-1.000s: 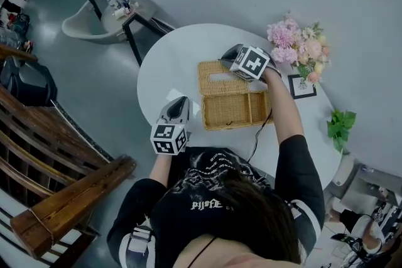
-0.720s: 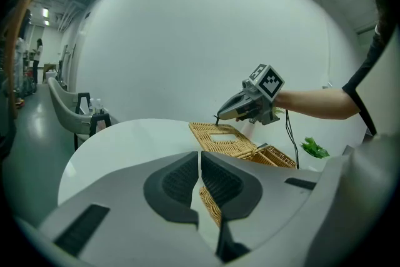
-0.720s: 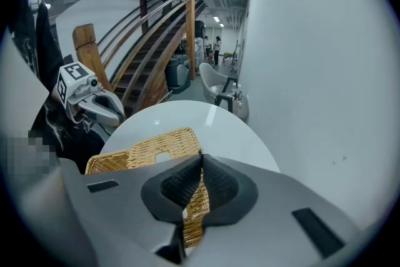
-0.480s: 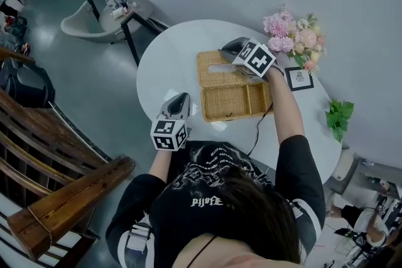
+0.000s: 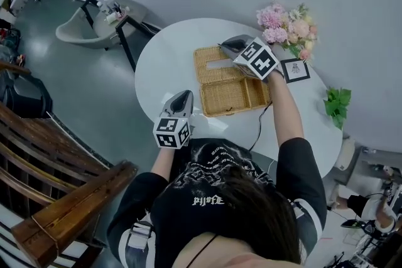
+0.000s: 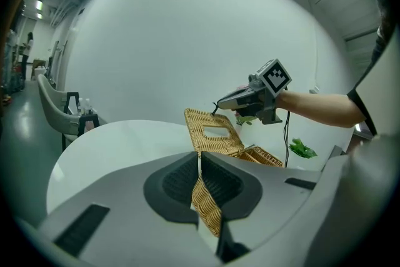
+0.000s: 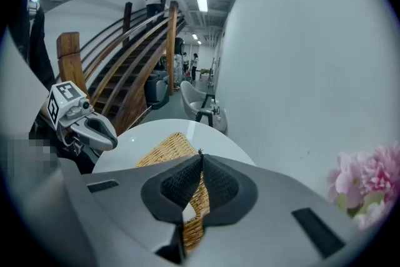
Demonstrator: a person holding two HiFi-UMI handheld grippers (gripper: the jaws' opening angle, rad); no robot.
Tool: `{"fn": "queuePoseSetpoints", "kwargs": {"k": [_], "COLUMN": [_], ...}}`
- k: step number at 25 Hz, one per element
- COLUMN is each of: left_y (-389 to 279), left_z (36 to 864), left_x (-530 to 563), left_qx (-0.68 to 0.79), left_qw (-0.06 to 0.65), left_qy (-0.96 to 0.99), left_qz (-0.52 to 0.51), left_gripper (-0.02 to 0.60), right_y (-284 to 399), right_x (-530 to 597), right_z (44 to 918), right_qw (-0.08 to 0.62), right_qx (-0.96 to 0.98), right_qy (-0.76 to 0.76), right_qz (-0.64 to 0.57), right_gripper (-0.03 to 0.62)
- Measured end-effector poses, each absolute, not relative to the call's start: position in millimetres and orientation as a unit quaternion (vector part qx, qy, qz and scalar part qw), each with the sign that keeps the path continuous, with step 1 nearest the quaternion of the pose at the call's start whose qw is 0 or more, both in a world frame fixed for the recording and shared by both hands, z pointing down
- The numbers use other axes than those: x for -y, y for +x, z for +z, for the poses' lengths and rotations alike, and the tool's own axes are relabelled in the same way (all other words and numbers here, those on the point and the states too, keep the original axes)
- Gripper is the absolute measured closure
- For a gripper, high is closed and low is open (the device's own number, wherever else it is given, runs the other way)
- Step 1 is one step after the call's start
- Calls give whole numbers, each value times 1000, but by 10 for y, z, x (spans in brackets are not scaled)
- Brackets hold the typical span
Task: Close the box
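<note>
Now, lid [image 5: 215,63] tilted up, edge in R gripper [image 5: 223,46] jaws.

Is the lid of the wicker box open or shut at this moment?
Open, partly raised: the woven wicker lid stands tilted above the rectangular wicker box, its far edge pinched by the right tool.

Left gripper [image 6: 200,155] low over white round table [image 6: 112,144], jaws pressed together with nothing between them, wicker box [image 6: 270,157] beyond.
Lid [image 6: 219,144] stood tilted up at the box's left, a rectangular slot in it. Right gripper [image 6: 219,107], marker cube on top, had its tip at the lid's upper edge. Green leaves [image 6: 302,148] lay right of the box. Pale chair [image 6: 53,103] at far left.
</note>
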State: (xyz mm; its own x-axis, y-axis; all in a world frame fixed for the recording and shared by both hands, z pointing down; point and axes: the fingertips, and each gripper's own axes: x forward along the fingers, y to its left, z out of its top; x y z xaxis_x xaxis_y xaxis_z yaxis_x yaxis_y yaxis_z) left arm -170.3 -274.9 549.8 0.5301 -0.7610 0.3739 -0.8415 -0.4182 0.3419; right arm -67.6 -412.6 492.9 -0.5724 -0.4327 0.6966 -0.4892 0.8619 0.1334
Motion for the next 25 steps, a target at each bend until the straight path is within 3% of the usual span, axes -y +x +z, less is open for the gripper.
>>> {"fn": "queuePoseSetpoints", "kwargs": {"k": [25], "left_y": [-1326], "left_z": [5401], "left_x": [2202], "left_qx": [510], "left_qw": [247], "left_qy": [822], "left_qz": [59], "left_gripper": [551], "right_y": [-485], "right_x": [3425], "right_z": [4558], "right_qw": [322], "right_qx": [899], "right_qy": [296], "right_qz": [-23], "right_gripper": [560]}}
